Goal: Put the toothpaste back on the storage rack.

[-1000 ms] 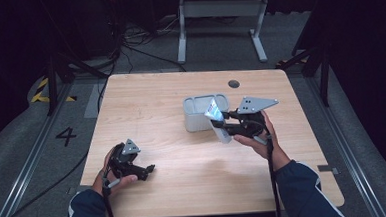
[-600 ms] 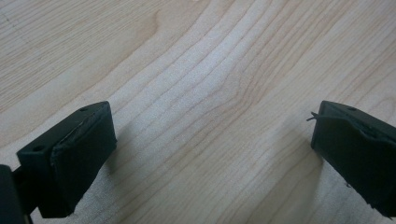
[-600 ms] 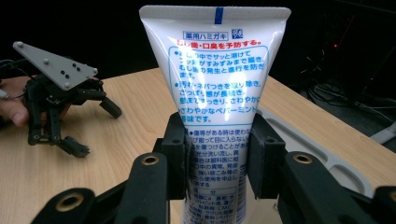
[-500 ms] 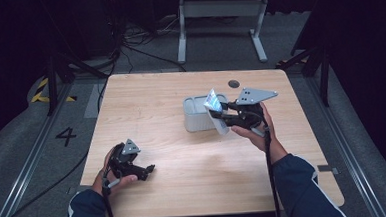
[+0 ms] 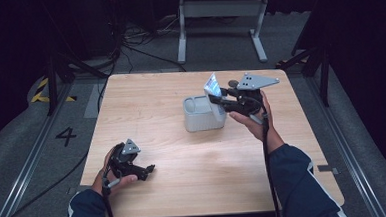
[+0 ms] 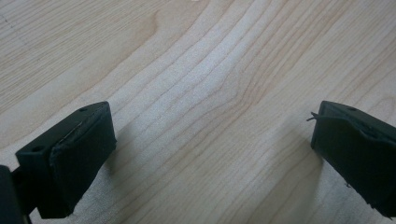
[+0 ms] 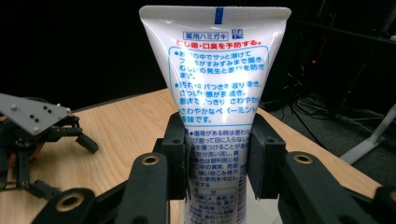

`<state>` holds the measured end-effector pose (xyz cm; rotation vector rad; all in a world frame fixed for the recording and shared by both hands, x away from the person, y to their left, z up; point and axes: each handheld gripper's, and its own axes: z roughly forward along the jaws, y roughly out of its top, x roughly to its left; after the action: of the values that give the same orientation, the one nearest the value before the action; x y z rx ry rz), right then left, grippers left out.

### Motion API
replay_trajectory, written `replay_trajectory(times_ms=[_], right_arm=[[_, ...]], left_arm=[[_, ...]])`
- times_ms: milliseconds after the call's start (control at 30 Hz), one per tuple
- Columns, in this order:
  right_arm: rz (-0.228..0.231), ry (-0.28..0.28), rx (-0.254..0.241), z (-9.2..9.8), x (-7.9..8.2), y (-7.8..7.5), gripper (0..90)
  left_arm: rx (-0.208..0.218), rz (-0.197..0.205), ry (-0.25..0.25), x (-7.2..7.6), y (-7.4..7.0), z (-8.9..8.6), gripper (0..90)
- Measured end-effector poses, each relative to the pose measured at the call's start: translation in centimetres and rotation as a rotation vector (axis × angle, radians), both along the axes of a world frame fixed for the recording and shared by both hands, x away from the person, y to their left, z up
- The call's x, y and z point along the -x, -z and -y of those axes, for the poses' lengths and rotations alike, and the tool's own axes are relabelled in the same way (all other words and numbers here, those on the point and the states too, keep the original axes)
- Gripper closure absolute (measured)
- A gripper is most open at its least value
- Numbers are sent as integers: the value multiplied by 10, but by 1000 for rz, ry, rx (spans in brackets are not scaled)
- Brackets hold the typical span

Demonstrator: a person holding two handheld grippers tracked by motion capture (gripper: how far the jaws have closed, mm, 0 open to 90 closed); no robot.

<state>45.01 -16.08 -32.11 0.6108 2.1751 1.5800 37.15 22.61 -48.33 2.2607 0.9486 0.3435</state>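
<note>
Right gripper (image 5: pixel 219 98) clamps the tube (image 7: pixel 215 93) above the bin (image 5: pixel 201 119); keep it upright. Left gripper (image 6: pixel 210 154) rests near-left, jaws apart.

A lab — dark surround, floor cables (image 5: pixel 127 44), wooden table (image 5: pixel 151 105).
</note>
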Motion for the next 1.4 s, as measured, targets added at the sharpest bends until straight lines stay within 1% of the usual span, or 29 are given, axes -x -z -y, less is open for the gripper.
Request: replay_trajectory(times_ms=[67,167,233,333,400,533,600,633,900,1000,1167,1400], right_arm=[[10,3,0,-3,-3,-3,651],[10,2,-5,-8,-7,-6,651],[14,6,-3,-9,-9,-7,650],[13,16,-14,-11,-15,-6,650],[11,25,-9,-13,-19,-5,650],[-7,39,-21,-15,-27,-2,648],[-6,45,-23,-17,-31,-1,648],[-15,47,-25,-17,-32,-1,648],[-13,61,-19,-24,-43,3,648],[-15,56,-23,-26,-48,7,648],[-20,66,-6,-27,-54,13,647],[-36,69,3,-28,-61,20,645]], left_arm=[[0,0,0,0,0,0,3],[0,0,1,0,0,0,2],[0,0,1,0,0,0,2],[1,-1,1,0,0,0,2],[1,-1,2,0,0,0,2],[3,-1,0,0,0,0,2],[2,-1,0,0,0,0,2],[3,-1,0,0,0,0,2],[3,-1,1,0,0,0,2],[2,0,1,0,0,0,2],[4,1,1,0,0,0,2],[4,2,3,0,0,0,2]])
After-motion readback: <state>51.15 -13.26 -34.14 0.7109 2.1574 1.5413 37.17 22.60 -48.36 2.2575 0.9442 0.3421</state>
